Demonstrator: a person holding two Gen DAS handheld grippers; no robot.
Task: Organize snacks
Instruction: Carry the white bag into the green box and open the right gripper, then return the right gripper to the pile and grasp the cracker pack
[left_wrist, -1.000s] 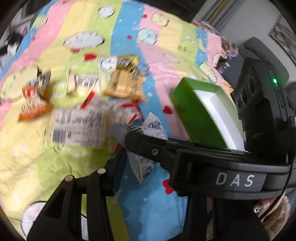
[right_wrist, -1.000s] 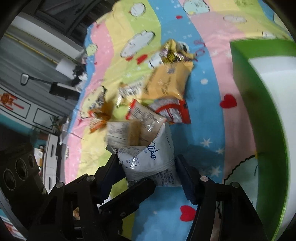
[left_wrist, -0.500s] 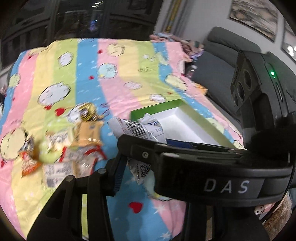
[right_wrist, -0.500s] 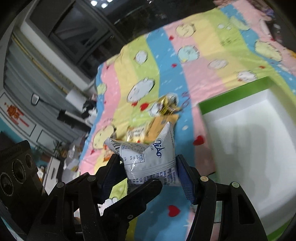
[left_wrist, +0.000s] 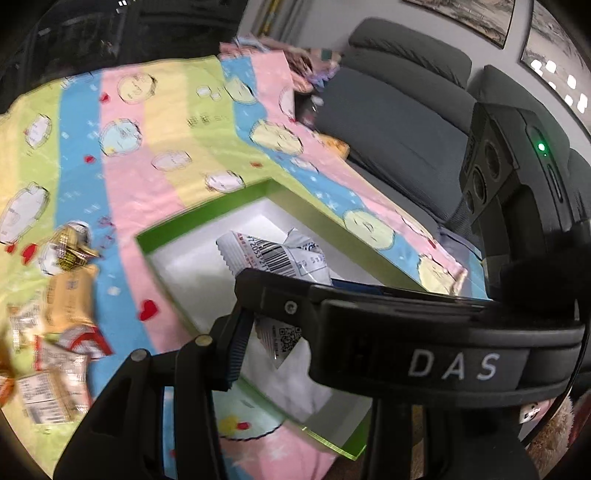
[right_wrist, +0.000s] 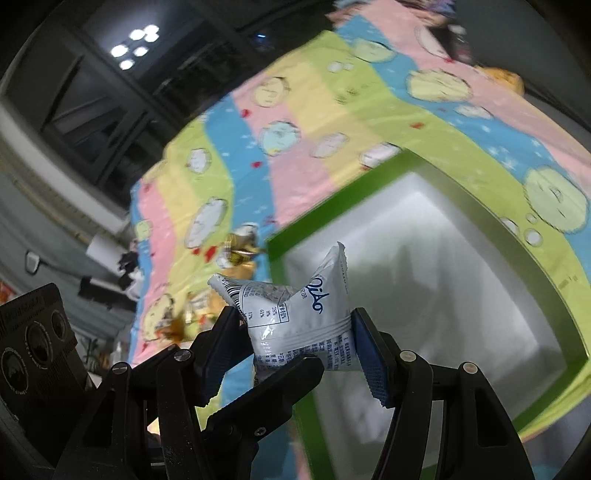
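Snacks: loose pile (left_wrist: 55, 332) on striped quilt (left_wrist: 155, 155), left of box. Box (left_wrist: 207, 214), green rim, white inside, open on quilt, no snacks visible inside. White packet (right_wrist: 299, 317) clamped between both pads of right gripper (right_wrist: 295, 336), above box's near-left corner. Left gripper (left_wrist: 258, 325) closed on same packet's lower edge. Grey sofa (left_wrist: 399, 122) behind quilt.

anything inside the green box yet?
Visible floor of the green box is bare white. The white snack packet, pinched by both tongs, hangs in front of it and hides part of the floor; nothing can be told there.
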